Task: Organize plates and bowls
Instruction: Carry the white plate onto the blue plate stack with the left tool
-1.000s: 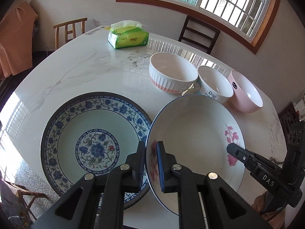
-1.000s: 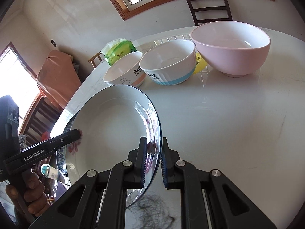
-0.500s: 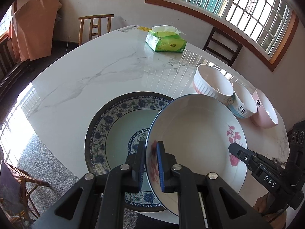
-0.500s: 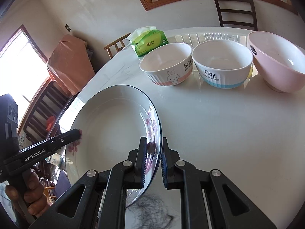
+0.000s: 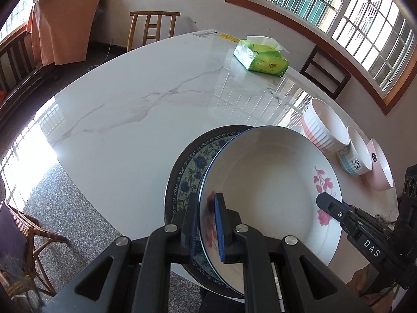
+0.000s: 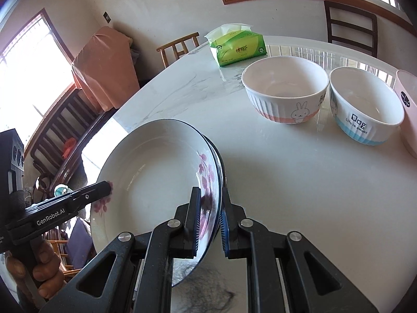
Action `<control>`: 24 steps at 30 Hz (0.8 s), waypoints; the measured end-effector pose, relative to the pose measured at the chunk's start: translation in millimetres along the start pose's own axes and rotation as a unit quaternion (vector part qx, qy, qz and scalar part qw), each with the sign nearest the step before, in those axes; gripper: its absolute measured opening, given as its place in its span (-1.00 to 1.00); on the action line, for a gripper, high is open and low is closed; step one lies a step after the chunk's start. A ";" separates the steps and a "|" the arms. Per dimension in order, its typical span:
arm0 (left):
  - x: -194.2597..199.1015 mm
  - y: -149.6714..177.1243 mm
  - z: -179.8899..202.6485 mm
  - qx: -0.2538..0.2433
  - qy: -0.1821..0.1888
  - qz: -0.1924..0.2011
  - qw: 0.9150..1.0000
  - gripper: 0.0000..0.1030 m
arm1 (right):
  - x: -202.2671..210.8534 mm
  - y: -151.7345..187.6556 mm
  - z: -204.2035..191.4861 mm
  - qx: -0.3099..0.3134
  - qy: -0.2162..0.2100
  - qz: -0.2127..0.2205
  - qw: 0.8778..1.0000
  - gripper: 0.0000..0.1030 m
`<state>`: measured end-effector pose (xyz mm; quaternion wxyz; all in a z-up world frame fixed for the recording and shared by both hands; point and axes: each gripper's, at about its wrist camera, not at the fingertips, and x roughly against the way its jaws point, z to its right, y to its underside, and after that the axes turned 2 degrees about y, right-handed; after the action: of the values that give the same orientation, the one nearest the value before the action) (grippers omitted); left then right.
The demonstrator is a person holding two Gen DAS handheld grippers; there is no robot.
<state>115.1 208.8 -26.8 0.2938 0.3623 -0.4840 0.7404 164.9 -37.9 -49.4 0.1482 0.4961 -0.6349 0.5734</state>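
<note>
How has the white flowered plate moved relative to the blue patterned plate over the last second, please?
Yes. The white flowered plate, clamped by both grippers, has moved across over the blue patterned plate, now covering most of it.

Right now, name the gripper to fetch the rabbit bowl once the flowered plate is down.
Probably right: the right gripper clamps the flowered plate nearest the rabbit bowl; the left gripper grips the far rim.
</note>
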 end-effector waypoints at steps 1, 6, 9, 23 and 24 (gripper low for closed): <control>-0.4 -0.6 -2.4 0.002 0.001 0.001 1.000 -0.77 | -2.7 -0.5 -1.4 0.001 0.000 -0.002 1.000 -0.72; -3.9 -2.4 -10.3 0.008 0.000 0.000 1.000 -0.77 | -12.0 -0.7 -8.9 0.008 0.001 -0.010 1.000 -0.72; -6.8 -1.8 -13.1 0.011 0.002 -0.004 1.000 -0.77 | -14.5 -1.2 -12.7 0.016 0.005 -0.010 1.000 -0.72; -8.7 2.1 -8.8 -0.011 -0.018 0.025 0.999 -0.76 | -21.9 1.8 -22.4 0.038 0.018 -0.003 0.999 -0.67; -7.9 2.9 -8.7 -0.014 -0.023 0.030 0.999 -0.76 | -21.8 2.7 -24.4 0.044 0.022 0.000 0.999 -0.65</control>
<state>115.0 215.1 -37.1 0.2655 0.3600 -0.5118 0.7335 163.5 -6.9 -60.3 0.1403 0.4896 -0.6055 0.6115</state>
